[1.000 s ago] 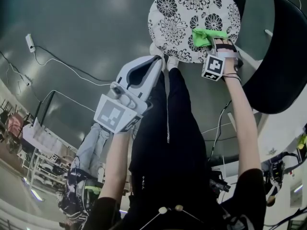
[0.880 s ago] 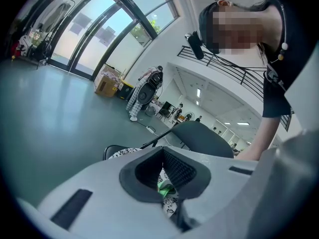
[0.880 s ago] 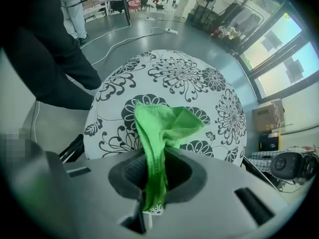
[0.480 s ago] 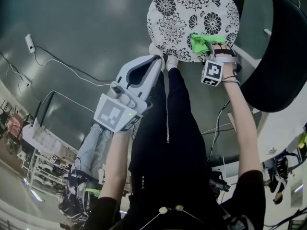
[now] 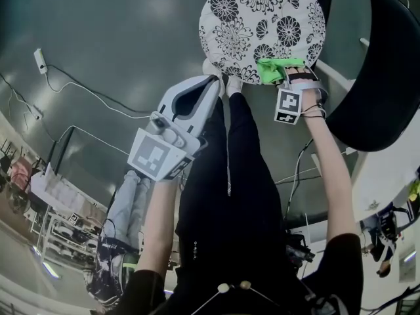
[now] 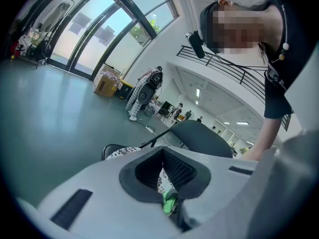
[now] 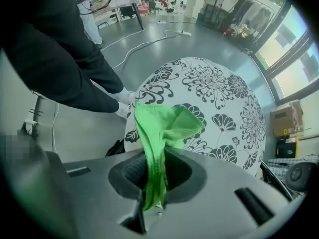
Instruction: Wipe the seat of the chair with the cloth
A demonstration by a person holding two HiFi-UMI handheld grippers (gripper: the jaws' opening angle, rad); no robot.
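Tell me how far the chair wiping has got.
Done: the green cloth is picked up and clamped in the right gripper. In hand: it is held at the near edge of the patterned seat. Left: the rest of the seat; no wiped area shows, so coverage can't be judged. The left gripper is shut and empty.

I am finding no readable words, numbers or brand names anywhere, I am seeing only black-and-white square code patterns on the left marker cube (image 5: 156, 156) and the right marker cube (image 5: 287, 105), any print on the cardboard box (image 7: 285, 118) staying too small to read.
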